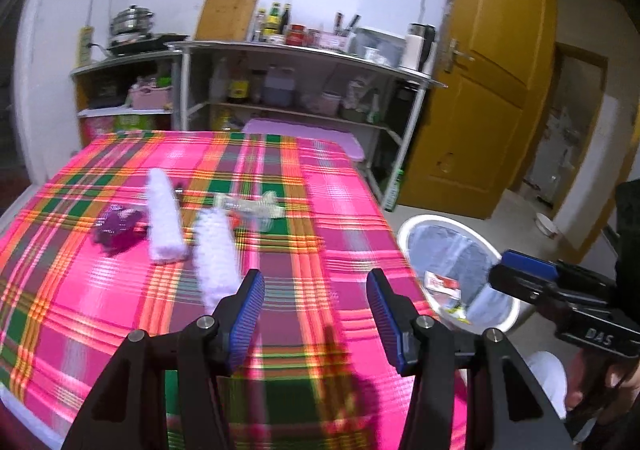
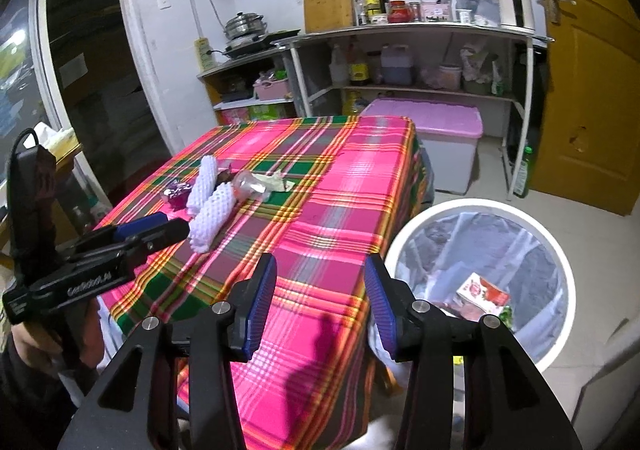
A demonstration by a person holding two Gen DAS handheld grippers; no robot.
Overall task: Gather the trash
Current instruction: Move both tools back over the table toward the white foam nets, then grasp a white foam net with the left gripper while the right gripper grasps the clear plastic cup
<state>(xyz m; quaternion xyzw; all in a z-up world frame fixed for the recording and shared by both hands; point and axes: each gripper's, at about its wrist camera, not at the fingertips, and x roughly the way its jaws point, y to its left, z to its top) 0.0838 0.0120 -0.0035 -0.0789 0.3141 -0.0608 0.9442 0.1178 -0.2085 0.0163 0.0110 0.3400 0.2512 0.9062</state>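
Two white foam-net sleeves (image 2: 212, 206), a crumpled purple wrapper (image 2: 176, 195) and a clear plastic bottle (image 2: 250, 184) are lying mid-tablecloth (image 2: 320, 210). A round white bin (image 2: 560, 250) is standing right. Both the left gripper (image 1: 316, 282) and the right gripper (image 2: 320, 266) are gaping empty.

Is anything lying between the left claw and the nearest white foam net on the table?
No. In the left wrist view only bare plaid tablecloth lies between the open, empty left claw and the nearest white foam net.
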